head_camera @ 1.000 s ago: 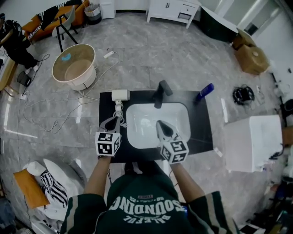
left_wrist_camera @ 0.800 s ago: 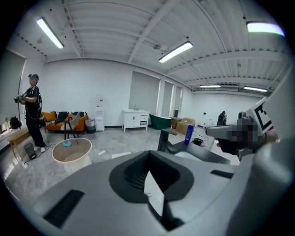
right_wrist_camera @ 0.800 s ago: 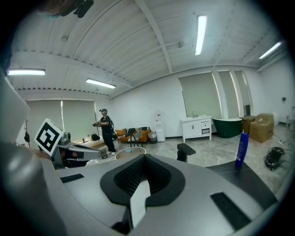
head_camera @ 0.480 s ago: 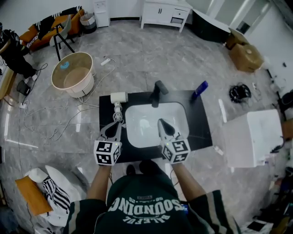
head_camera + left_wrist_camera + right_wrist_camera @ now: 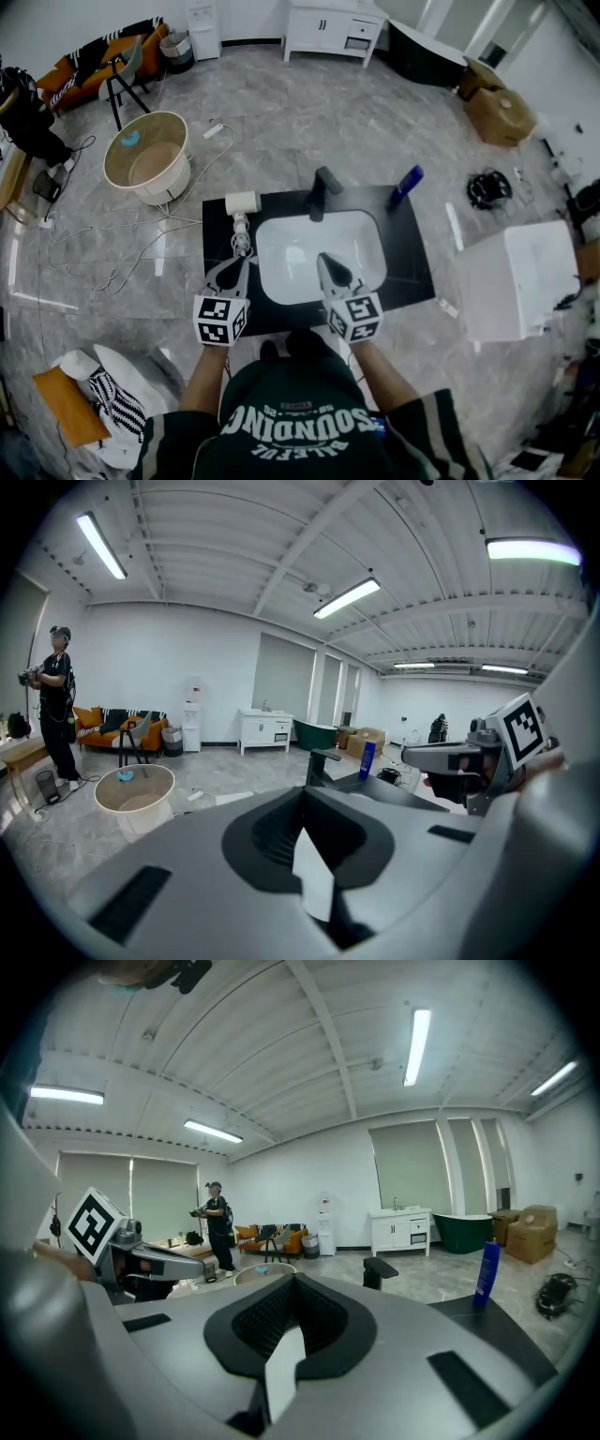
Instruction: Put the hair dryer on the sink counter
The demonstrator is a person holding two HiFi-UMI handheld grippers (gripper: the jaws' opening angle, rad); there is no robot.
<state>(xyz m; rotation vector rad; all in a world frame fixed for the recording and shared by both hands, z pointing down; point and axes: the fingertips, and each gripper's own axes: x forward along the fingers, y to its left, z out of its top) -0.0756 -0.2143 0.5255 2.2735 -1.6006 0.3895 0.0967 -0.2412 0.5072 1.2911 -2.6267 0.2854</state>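
Note:
A white hair dryer (image 5: 242, 202) lies on the left part of the black sink counter (image 5: 412, 267), its handle pointing toward the front edge. My left gripper (image 5: 236, 265) hovers just in front of the handle, shut and holding nothing. My right gripper (image 5: 327, 263) is over the front of the white basin (image 5: 300, 244), also shut and empty. In the left gripper view the left gripper (image 5: 305, 825) has its jaws pressed together and looks out over the room. The right gripper view shows the same closed jaws on the right gripper (image 5: 292, 1333). The dryer appears in neither gripper view.
A black faucet (image 5: 323, 188) stands behind the basin and a blue bottle (image 5: 410, 185) at the counter's back right corner. A beige round tub (image 5: 150, 156) and loose cables lie on the floor to the left. A white box (image 5: 517, 281) sits right. A person (image 5: 58, 714) stands far off.
Both grippers have drawn back slightly toward the counter's front edge, the left one more. The hair dryer has not moved.

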